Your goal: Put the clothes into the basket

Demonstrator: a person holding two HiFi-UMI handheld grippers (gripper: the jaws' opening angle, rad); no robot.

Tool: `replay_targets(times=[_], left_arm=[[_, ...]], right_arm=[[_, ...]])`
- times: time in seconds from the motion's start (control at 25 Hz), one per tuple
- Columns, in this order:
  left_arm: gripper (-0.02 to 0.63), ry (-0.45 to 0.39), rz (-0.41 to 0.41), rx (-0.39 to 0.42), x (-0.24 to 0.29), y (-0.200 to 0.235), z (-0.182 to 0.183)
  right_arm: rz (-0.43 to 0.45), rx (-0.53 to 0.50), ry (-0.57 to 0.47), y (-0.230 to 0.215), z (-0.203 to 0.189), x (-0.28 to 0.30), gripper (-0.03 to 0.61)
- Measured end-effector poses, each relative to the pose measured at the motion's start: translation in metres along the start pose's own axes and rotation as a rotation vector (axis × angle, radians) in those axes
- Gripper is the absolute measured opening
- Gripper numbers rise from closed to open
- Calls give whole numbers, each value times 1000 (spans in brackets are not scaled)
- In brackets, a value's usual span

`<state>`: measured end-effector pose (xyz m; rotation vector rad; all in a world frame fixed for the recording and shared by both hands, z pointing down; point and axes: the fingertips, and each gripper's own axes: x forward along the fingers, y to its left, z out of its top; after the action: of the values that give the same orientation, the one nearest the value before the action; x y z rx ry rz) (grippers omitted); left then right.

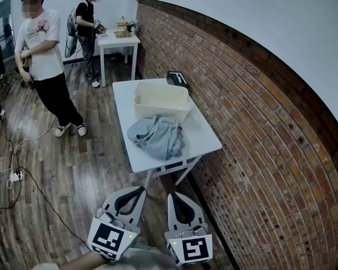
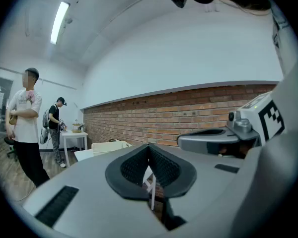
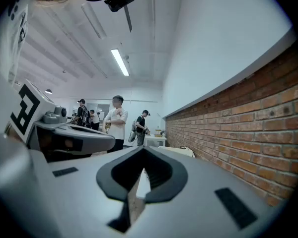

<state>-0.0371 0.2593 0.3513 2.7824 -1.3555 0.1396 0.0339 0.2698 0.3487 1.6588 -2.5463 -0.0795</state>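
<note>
Two empty, pressed-together tools: left hand-held gripper (image 1: 136,191), right hand-held gripper (image 1: 176,197), well apart from grey clothes (image 1: 158,136).

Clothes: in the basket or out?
Out. The grey clothes lie heaped on the table next to the basket, which looks empty.

Bottom edge crops left gripper (image 1: 141,190) and right gripper (image 1: 172,196).

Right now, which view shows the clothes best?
The head view: the grey clothes lie in full sight on the table, right by the basket. Neither gripper view shows them.
</note>
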Motion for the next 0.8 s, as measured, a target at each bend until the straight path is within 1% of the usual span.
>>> replay_targets(times=[0.36, 0.56, 0.68, 0.8], left_arm=[[9, -7, 14, -4, 7, -9, -7], [9, -11, 41, -6, 10, -11, -8], [9, -13, 57, -14, 10, -8, -9], [9, -13, 66, -11, 10, -7, -9]], right_arm=[[3, -10, 4, -13, -9, -4, 0], [-6, 11, -30, -26, -11, -13, 3], [-17, 47, -23, -35, -17, -16, 3], [-27, 50, -17, -40, -19, -20, 3]])
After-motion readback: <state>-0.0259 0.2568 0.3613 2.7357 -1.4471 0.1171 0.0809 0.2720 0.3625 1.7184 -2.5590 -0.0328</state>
